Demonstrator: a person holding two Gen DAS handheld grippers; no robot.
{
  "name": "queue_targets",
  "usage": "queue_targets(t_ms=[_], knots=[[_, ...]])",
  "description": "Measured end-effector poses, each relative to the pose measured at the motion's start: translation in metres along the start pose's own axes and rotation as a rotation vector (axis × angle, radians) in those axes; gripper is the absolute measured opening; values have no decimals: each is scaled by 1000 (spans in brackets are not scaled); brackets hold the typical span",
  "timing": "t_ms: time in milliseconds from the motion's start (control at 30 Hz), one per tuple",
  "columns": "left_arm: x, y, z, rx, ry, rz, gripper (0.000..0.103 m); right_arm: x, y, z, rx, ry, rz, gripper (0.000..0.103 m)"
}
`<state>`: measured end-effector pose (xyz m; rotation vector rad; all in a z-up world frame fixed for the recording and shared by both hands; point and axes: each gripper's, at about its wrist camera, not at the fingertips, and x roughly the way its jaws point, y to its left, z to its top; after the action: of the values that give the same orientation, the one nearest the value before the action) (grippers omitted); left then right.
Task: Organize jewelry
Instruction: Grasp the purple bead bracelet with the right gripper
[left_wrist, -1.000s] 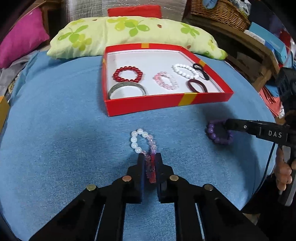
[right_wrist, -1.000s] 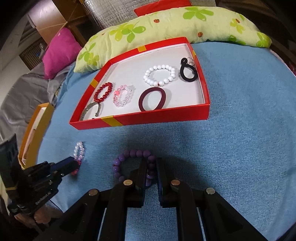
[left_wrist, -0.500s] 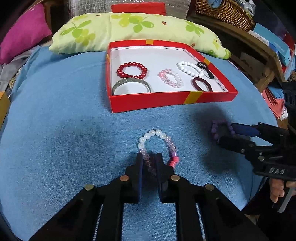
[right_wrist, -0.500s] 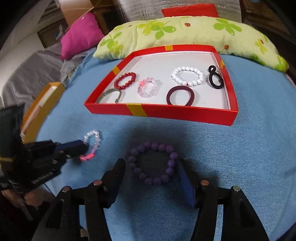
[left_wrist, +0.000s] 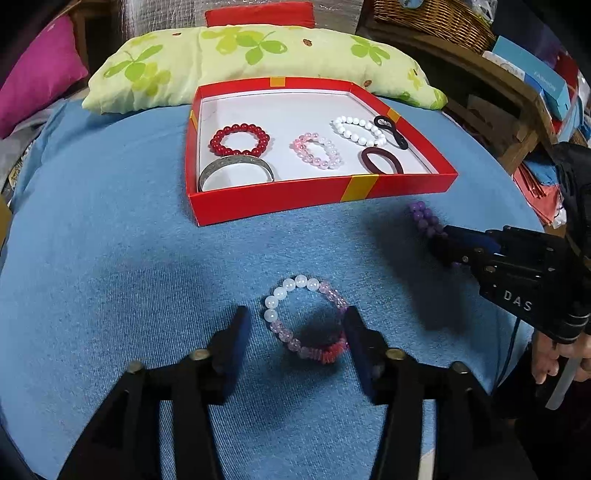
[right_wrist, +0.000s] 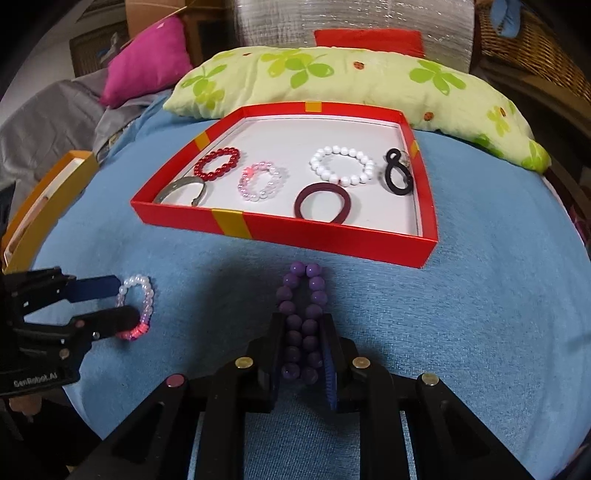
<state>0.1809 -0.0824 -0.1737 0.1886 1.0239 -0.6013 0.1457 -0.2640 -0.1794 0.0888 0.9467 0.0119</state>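
Observation:
A red tray (left_wrist: 280, 197) (right_wrist: 325, 236) on the blue cloth holds a red bead bracelet (left_wrist: 239, 139), a silver bangle (left_wrist: 236, 168), a pink bead bracelet (left_wrist: 318, 150), a white bead bracelet (left_wrist: 357, 130) and two hair ties. My left gripper (left_wrist: 295, 328) is open, its fingers on either side of a white-and-pink bead bracelet (left_wrist: 301, 317) (right_wrist: 137, 308) lying on the cloth. My right gripper (right_wrist: 303, 345) (left_wrist: 448, 243) is shut on a purple bead bracelet (right_wrist: 303, 317) (left_wrist: 424, 219), squeezed into a narrow loop just in front of the tray.
A green leaf-print pillow (left_wrist: 258, 59) lies behind the tray, with a magenta cushion (left_wrist: 33, 74) at the far left. An orange box (right_wrist: 40, 206) stands at the cloth's left edge. Wicker baskets and boxes crowd the right side (left_wrist: 517, 66).
My left gripper has opened and let the white-and-pink bracelet lie on the cloth. My right gripper opened around the purple bracelet, then closed on it.

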Motion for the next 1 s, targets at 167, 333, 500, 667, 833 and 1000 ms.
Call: queue_targets(t_ms=[167, 333, 500, 667, 833, 1000], knots=[[-6, -6, -1, 18, -12, -13, 65, 2, -3, 0, 22, 10, 12, 20], [4, -13, -4, 55, 9, 30, 65, 4, -6, 1, 56, 18, 31, 20], [7, -14, -4, 75, -20, 37, 21, 3, -6, 1, 59, 17, 33, 20], [4, -9, -1, 46, -44, 19, 11, 1, -8, 0, 74, 9, 40, 20], [-1, -7, 3, 25, -63, 12, 8, -4, -9, 1, 90, -8, 47, 20], [-8, -7, 4, 24, -84, 14, 8, -13, -10, 4, 107, -47, 84, 20]])
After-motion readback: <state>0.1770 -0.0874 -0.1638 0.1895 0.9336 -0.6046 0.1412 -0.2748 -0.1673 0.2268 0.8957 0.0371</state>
